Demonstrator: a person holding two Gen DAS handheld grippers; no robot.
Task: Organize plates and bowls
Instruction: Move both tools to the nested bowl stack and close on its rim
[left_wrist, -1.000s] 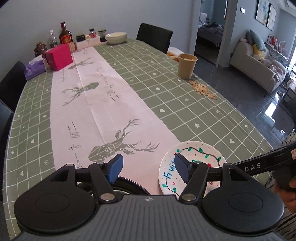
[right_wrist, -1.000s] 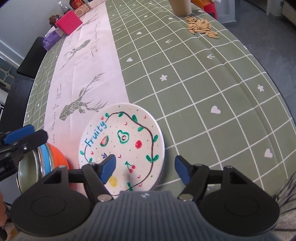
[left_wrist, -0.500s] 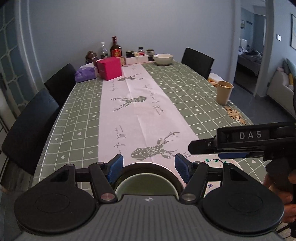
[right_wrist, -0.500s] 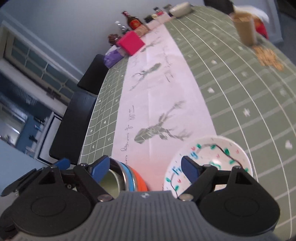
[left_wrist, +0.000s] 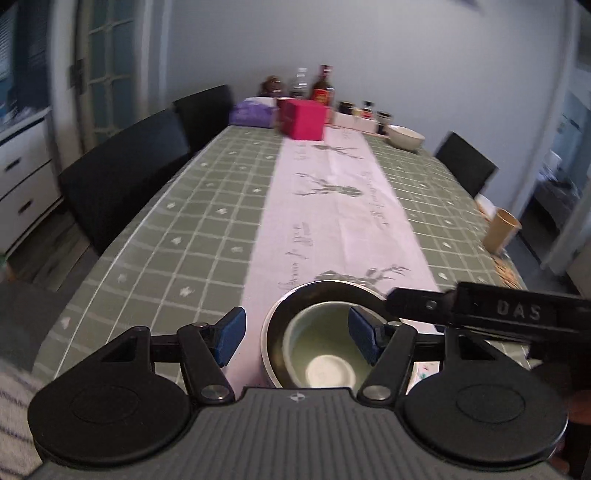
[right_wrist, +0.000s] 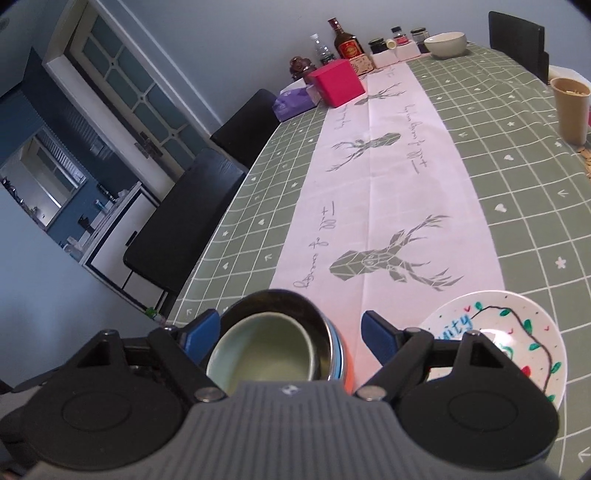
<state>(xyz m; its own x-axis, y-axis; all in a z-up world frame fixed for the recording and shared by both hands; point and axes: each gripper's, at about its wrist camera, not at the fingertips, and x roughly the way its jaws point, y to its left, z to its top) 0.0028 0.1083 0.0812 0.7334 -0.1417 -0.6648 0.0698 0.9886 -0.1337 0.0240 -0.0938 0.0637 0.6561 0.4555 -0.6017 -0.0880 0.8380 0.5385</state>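
A stack of nested bowls stands at the near end of the table: a pale green bowl (left_wrist: 320, 343) inside a steel bowl (left_wrist: 325, 291), with blue and orange rims (right_wrist: 341, 354) under them in the right wrist view, where the green bowl (right_wrist: 258, 354) also shows. My left gripper (left_wrist: 295, 334) is open, its fingers straddling the stack. My right gripper (right_wrist: 286, 334) is open above the same stack. A white painted "Fruity" plate (right_wrist: 517, 332) lies right of the stack.
A long table with a green checked cloth (left_wrist: 207, 221) and a white deer runner (right_wrist: 399, 192). At the far end stand a pink box (left_wrist: 304, 119), bottles, jars and a cream bowl (left_wrist: 405, 137). A tan cup (right_wrist: 570, 109) with spilled seeds stands at the right. Black chairs (left_wrist: 122, 177) line the left.
Both grippers have swung left, from the painted plate to over the bowl stack. The left view has tilted up and left. Both stayed open.
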